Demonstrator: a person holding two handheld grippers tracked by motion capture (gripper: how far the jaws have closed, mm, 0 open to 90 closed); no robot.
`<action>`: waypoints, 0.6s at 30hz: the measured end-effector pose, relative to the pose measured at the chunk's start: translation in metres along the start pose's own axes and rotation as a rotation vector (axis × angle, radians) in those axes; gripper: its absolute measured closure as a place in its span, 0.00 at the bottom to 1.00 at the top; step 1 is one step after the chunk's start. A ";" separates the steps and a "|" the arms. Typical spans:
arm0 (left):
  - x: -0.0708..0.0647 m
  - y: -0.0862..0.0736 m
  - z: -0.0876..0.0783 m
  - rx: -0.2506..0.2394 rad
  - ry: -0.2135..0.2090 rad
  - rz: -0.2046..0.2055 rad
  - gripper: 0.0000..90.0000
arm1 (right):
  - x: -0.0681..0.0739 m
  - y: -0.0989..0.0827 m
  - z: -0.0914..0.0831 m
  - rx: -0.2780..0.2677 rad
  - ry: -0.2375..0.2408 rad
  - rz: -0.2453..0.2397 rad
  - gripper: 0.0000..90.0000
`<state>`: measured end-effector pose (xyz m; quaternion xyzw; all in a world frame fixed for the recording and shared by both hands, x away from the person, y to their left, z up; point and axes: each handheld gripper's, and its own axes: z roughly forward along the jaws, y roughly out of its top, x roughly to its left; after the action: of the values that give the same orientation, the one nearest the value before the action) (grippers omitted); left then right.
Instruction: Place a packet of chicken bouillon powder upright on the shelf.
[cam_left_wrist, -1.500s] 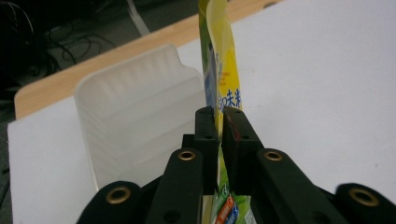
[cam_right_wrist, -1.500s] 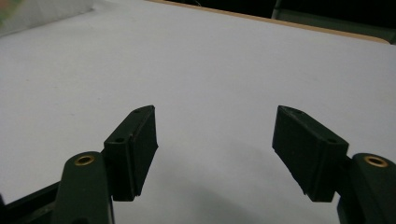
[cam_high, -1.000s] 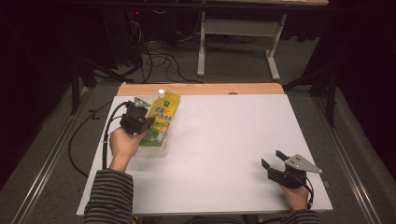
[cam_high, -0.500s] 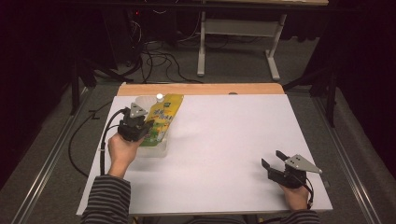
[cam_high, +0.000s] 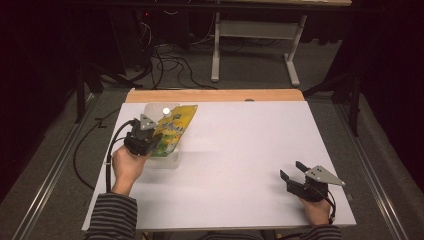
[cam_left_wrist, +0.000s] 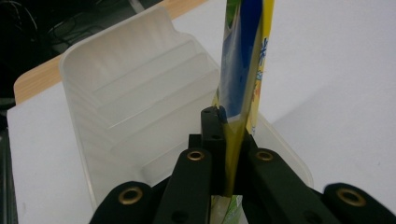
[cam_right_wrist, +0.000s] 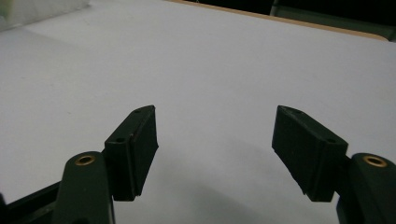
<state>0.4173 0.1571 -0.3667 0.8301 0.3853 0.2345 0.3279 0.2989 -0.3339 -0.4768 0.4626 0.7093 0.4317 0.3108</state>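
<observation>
You have one pouch (cam_high: 175, 131) and one clear plastic tray (cam_high: 163, 159), both at the left of the high view, on the white table (cam_high: 240, 150). Your left gripper (cam_left_wrist: 228, 154) pinches the yellow, green and blue pouch by its bottom edge, jaws nearly together on it, and holds it above the tray. The pouch has one white cap (cam_high: 166, 111) at its upper end. Its printing is too blurred to read. Your right gripper (cam_right_wrist: 215, 154), at the lower right of the high view, has its jaws spread wide with nothing between them, over bare table.
</observation>
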 end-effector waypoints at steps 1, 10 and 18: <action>-0.003 -0.002 0.001 -0.024 0.010 0.012 1.00 | 0.000 0.000 0.000 0.003 0.002 0.000 0.35; 0.002 -0.010 0.005 -0.064 0.001 -0.028 0.99 | 0.000 0.000 0.000 0.000 0.001 -0.005 0.35; 0.005 -0.016 0.002 -0.052 -0.023 -0.058 0.97 | 0.000 0.000 0.000 -0.003 0.001 -0.002 0.35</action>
<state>0.4142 0.1679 -0.3789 0.8123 0.3993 0.2253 0.3606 0.2988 -0.3340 -0.4768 0.4613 0.7092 0.4327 0.3113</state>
